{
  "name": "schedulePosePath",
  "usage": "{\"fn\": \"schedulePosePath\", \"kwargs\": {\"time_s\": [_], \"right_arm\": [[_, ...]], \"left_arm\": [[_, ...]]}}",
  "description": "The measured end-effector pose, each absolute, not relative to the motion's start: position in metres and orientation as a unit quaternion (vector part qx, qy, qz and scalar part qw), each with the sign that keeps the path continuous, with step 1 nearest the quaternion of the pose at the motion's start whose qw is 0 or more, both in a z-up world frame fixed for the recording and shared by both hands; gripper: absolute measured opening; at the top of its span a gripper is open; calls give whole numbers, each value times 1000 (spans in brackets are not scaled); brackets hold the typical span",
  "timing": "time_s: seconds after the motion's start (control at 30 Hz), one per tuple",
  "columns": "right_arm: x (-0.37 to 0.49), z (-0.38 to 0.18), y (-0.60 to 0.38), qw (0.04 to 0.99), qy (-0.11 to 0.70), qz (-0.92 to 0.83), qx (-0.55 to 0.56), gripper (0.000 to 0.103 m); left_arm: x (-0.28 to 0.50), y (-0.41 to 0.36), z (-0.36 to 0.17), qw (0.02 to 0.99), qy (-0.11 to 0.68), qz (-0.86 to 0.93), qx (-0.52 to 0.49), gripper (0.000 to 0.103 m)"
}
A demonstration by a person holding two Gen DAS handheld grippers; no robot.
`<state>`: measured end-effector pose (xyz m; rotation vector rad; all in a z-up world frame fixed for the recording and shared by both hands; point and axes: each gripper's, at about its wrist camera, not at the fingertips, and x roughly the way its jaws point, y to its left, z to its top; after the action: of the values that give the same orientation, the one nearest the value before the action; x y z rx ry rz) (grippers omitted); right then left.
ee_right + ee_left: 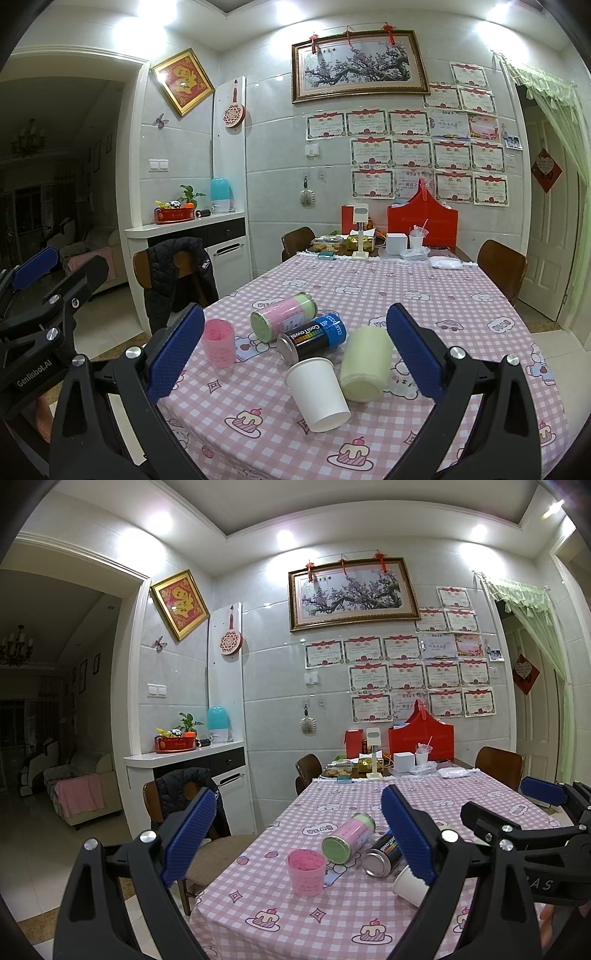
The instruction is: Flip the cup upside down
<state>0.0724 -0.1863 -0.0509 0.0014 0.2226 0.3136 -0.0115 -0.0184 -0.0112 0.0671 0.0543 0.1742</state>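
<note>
The pink cup (218,347) stands upright, mouth up, near the table's (424,295) left front corner, and nothing is touching it. My left gripper (299,834) hangs above it, jaws wide apart and empty; my right gripper (295,354) is just as wide and empty, hovering over the white paper cup (319,398), which lies tipped on its side just beside the cream roll (365,363). Behind them lie the pink-and-green can (284,319) and the black-and-blue can (314,338). The risks, as I judge them: the cup sits near the edge, so a clumsy pinch could nudge it off, and squeezing thin plastic too hard could make it pop free mid-turn.
</note>
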Motion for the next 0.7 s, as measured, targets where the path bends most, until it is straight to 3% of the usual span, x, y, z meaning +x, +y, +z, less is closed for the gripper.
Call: {"fn": "schedulePosePath", "kwargs": {"time_s": [0.7], "right_arm": [[70,-47,-187,987,116,116,-1,95]], "left_arm": [[4,-20,-19,997,37,51,38,90]]}}
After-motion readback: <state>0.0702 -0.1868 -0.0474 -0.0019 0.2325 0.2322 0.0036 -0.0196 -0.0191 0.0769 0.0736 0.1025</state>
